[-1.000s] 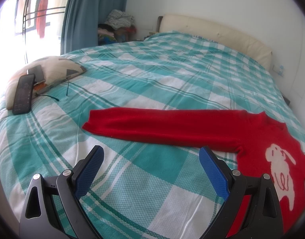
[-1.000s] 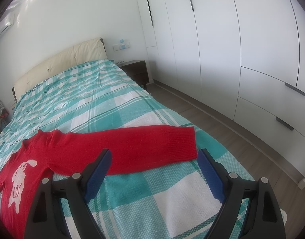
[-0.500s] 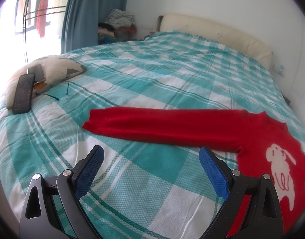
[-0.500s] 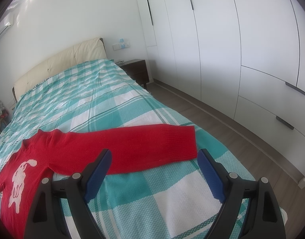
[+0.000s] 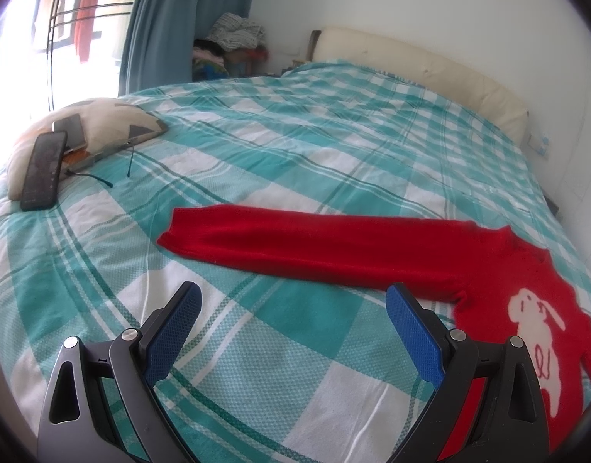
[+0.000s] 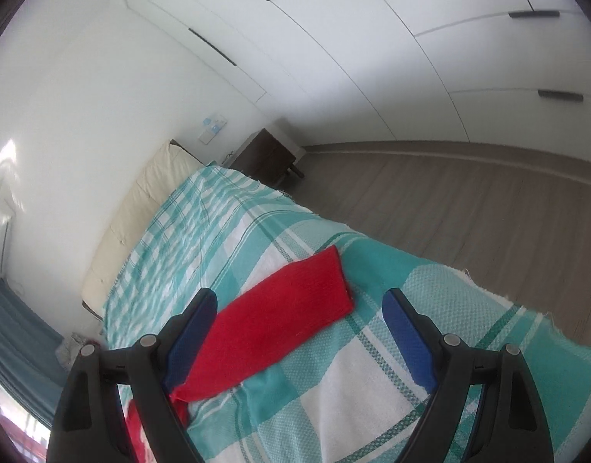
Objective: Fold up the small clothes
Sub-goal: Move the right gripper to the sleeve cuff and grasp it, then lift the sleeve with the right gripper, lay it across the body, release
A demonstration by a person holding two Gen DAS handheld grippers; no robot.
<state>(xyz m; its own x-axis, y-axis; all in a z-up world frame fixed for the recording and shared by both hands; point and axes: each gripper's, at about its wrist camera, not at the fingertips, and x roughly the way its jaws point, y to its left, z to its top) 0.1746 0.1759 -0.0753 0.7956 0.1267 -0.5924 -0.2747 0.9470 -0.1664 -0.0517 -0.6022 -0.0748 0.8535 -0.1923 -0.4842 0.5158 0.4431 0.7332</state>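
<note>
Left wrist view: red knitted sweater with a white rabbit motif lies flat on the teal-and-white checked bedspread, body at lower right of frame, one long sleeve stretched leftward to mid-frame, cuff at centre left. Left gripper at bottom centre, blue-padded fingers spread wide, holding nothing, touching nothing; sweater sleeve sits just beyond the tips, apart from them.

Right wrist view: camera rolled, bed runs diagonally from centre left to lower right. Other sleeve of the sweater lies across the bedspread at centre-bottom, cuff pointing to upper right, near the bed edge. Right gripper fingers wide apart, empty; left finger overlaps the sleeve in frame, contact cannot be told.

Only in left view: rabbit motif, beige patterned cushion at upper left with a dark phone and a second device on it, blue curtain, pile of clothes in the corner, cream padded headboard at upper right.

Only in right view: white wardrobe doors across the top, grey wood floor at right, dark bedside table at centre.
</note>
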